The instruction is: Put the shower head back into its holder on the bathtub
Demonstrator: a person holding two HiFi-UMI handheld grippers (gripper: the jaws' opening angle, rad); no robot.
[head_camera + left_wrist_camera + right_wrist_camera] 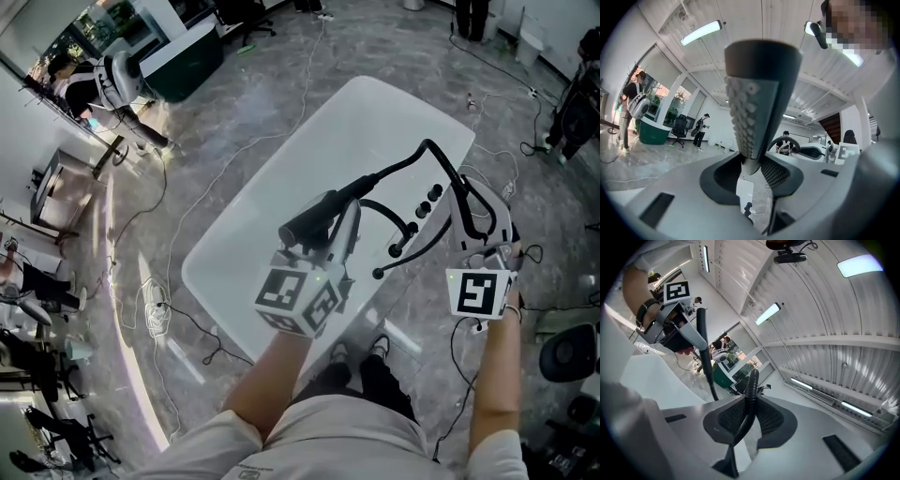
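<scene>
Left tool [751, 165]: jaws clamped on the neck of the shower head [757, 93], whose nubbed spray face rises straight ahead of the pads. Right tool [745, 420]: jaws pinched on the ribbed hose [751, 390], which arches away from it toward the left tool. Between the two tools, just beyond them, sit the dark rim fittings [424, 202] of the white bathtub [281, 187]; the holder should be among these (I cannot single it out from above). Judgement for the step: lead with the left tool and bring the head's handle end toward the fittings. Let the right tool feed slack so the hose loop neither drags the head off line nor snags the knobs. Line the handle up with the cradle before lowering, and let go only once it sits without rocking. Risk: a taut hose twisting the head in the grip.
</scene>
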